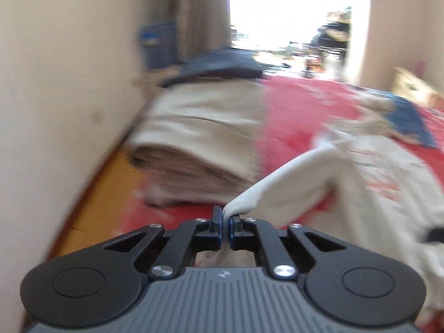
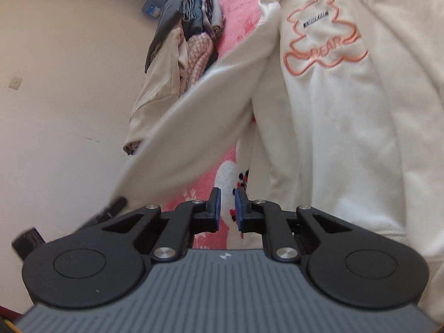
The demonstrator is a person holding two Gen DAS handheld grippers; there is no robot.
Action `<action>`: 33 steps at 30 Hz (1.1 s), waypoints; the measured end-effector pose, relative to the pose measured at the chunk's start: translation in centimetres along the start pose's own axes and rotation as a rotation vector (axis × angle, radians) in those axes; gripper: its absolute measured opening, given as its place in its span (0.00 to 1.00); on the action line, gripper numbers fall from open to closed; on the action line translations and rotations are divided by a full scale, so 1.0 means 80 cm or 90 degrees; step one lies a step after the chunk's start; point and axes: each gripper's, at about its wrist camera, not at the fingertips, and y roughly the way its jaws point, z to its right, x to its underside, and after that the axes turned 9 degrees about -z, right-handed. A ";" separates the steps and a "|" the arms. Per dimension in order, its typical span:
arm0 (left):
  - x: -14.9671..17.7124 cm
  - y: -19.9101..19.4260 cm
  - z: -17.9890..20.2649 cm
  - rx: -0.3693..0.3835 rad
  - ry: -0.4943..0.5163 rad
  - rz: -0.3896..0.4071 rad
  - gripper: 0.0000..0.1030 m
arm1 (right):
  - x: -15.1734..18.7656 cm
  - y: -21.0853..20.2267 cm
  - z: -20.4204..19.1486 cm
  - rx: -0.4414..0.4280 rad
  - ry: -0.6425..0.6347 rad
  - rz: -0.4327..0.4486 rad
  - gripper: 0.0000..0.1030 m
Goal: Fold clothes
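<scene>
Sleeve-fold step, by the look of it. The sweatshirt (image 1: 388,166) is spread on the blanket (image 1: 299,111), and one sleeve (image 1: 291,177) is being taken across.

Left view first. A pile (image 1: 199,138) of folded stuff is seen at about 11 o'clock from the left gripper (image 1: 225,219). That gripper is clamped shut, with the sleeve's cuff end pinched right at the fingertips. From there the sleeve runs off toward 2 o'clock and joins the body of the sweatshirt. The picture is pretty smeared, so finer detail can't be made out.

Right view. The sleeve (image 2: 199,105) is seen stretched from about 10 o'clock up to the shoulder at 12. The right gripper (image 2: 227,205) is nearly closed, but a narrow gap is left and nothing is held in it; only the blanket (image 2: 205,194) shows between the fingers. The sweatshirt (image 2: 347,125) side edge lies just beside the right-hand finger (image 2: 242,206), at about 1 o'clock. Whether it's touched can't be told.

Next move, probably: the sleeve gets laid flat across the chest and let go. For that, the side edge needs to be pinned or grabbed so the body isn't dragged along.
</scene>
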 end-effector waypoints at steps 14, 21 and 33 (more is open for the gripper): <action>0.072 0.100 -0.016 -0.103 0.026 -0.187 0.47 | 0.013 -0.089 0.080 0.184 0.062 0.064 0.15; 0.079 0.042 0.022 -0.019 0.051 -0.128 0.52 | 0.029 -0.124 0.095 0.297 0.017 0.032 0.31; 0.084 0.035 0.276 0.154 0.250 -0.130 0.53 | 0.082 -0.085 0.086 0.400 -0.084 -0.024 0.46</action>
